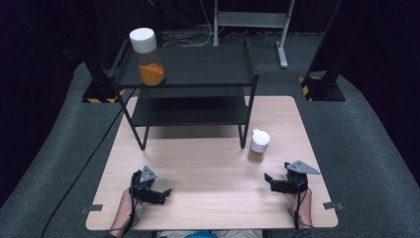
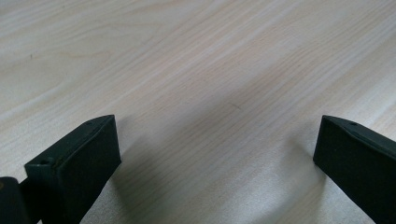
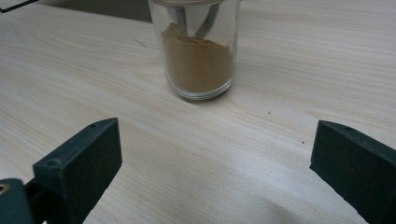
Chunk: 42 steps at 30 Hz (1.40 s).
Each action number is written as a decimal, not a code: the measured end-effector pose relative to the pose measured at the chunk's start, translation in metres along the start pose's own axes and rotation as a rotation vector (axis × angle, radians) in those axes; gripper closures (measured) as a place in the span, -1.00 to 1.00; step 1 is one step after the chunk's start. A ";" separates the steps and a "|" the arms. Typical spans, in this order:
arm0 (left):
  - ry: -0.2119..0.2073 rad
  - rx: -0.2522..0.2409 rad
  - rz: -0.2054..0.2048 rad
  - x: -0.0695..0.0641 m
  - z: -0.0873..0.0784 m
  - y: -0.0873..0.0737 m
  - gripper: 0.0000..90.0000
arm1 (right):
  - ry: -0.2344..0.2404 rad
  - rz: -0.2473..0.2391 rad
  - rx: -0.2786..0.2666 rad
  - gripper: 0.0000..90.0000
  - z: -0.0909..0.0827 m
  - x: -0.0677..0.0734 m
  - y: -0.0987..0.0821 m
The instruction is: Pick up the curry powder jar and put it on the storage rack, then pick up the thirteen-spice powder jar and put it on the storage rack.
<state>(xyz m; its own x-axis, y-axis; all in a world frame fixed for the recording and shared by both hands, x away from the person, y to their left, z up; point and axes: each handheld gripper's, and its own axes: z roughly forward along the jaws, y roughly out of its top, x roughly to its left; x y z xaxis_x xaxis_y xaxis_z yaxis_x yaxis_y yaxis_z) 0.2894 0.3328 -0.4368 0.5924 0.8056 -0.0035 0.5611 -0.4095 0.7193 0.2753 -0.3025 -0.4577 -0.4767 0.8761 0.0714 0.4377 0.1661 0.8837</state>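
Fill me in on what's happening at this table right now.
A person sits at a wooden table with a two-jaw gripper in each hand. Both the left gripper and the right gripper rest low over the tabletop, jaws wide apart and holding nothing. The right gripper faces a small glass jar of brown powder with a white lid, standing on the table beside the leg of a black two-tier shelf. A taller jar of orange powder stands on the shelf's top tier. Nothing is gripped yet.

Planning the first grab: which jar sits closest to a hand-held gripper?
The brown-powder jar on the table, just ahead of the right hand-held gripper; the orange-powder jar stands on the shelf top.
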 end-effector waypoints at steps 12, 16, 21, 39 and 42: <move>0.081 -0.002 -0.072 -0.008 0.000 0.000 -1.00 | -0.005 -0.007 0.002 -0.98 0.000 0.001 0.000; 0.079 -0.001 -0.075 -0.008 0.000 0.000 -1.00 | -0.005 -0.007 0.001 -0.98 0.000 0.001 0.000; 0.081 -0.001 -0.076 -0.008 0.000 0.000 -1.00 | -0.014 -0.006 0.002 -0.98 0.000 0.003 0.000; 0.083 -0.001 -0.077 -0.009 0.000 0.000 -0.99 | -0.010 -0.083 0.022 -1.00 0.015 0.018 0.024; 0.082 -0.002 -0.077 -0.009 0.000 -0.001 -0.99 | 0.012 -0.103 -0.004 -1.00 0.023 0.020 0.036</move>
<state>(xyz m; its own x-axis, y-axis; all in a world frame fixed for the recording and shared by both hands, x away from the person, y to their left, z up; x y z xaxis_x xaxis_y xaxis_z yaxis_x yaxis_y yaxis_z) 0.2831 0.3257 -0.4370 0.4984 0.8670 -0.0020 0.6020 -0.3443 0.7205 0.2995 -0.2685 -0.4349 -0.5277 0.8493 -0.0146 0.3827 0.2531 0.8886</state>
